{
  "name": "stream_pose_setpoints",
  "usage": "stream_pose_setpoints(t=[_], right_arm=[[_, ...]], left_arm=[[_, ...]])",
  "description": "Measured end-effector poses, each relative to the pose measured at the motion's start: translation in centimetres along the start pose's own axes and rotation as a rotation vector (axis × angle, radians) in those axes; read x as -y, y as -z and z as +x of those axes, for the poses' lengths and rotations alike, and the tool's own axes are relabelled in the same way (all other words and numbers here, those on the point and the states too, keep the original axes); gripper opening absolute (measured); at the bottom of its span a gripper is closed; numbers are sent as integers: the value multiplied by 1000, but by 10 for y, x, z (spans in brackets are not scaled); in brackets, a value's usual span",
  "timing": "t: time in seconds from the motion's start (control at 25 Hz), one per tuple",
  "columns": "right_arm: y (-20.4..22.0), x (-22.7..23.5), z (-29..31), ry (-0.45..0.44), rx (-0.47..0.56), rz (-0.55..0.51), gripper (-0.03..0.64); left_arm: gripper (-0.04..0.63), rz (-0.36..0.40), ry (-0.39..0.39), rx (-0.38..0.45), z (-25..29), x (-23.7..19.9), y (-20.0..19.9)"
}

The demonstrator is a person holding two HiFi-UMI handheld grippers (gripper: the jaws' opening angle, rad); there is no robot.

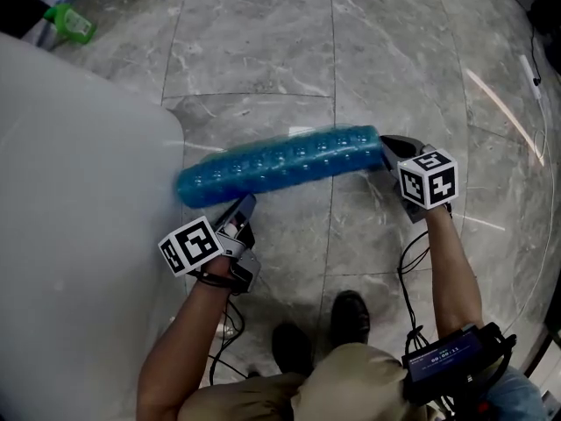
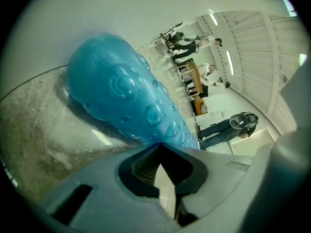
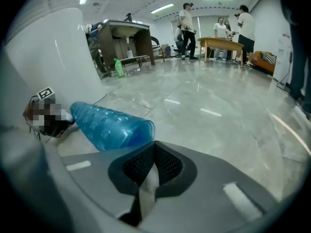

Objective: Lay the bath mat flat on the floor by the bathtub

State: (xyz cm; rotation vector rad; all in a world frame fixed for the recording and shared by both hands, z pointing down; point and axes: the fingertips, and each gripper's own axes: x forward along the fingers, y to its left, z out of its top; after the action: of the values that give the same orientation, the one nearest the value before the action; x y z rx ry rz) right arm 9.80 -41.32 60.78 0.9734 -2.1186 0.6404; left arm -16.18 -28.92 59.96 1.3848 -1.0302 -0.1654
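Observation:
A rolled blue bath mat (image 1: pixel 280 165) with raised bubbles lies across the grey marble floor, its left end next to the white bathtub (image 1: pixel 70 191). My left gripper (image 1: pixel 248 202) is at the roll's near left end, jaws shut on the mat's edge. In the left gripper view the mat (image 2: pixel 131 96) runs away from the closed tips (image 2: pixel 158 144). My right gripper (image 1: pixel 386 143) is at the roll's right end, jaws shut with the tips (image 3: pixel 154 143) against the rim of the mat (image 3: pixel 107 125). How much of the edge is pinched stays hidden.
A green spray bottle (image 1: pixel 70 23) stands on the floor beyond the tub. The person's shoes (image 1: pixel 351 314) are just behind the mat, and cables (image 1: pixel 412 270) hang from the arms. Several people stand by a table (image 3: pixel 223 42) far across the room.

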Motion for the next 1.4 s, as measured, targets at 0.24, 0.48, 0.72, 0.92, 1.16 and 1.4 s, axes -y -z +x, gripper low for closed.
stream_pose_setpoints(t=[0.24,0.48,0.72,0.92,1.16,1.4], right_arm=[[13,-3,-2,7,5,71,2],[35,5,4,58,-70,30,3],[39,17,4,158,-33,115,6],[5,20,-29,297,121,208,8],[-71,-29,-67,255,280,65,8],[-84,-101,-44,77,218,2,8]], left_arm=[[6,8,-18,-1,2,-5,0],[6,-13,22,-73,9,14,41],[5,488,5,174,1,79,-16],[5,677,-229,190,17,57,-63],[5,784,-319,58,27,44,-45],[5,792,-297,103,22,41,-37]])
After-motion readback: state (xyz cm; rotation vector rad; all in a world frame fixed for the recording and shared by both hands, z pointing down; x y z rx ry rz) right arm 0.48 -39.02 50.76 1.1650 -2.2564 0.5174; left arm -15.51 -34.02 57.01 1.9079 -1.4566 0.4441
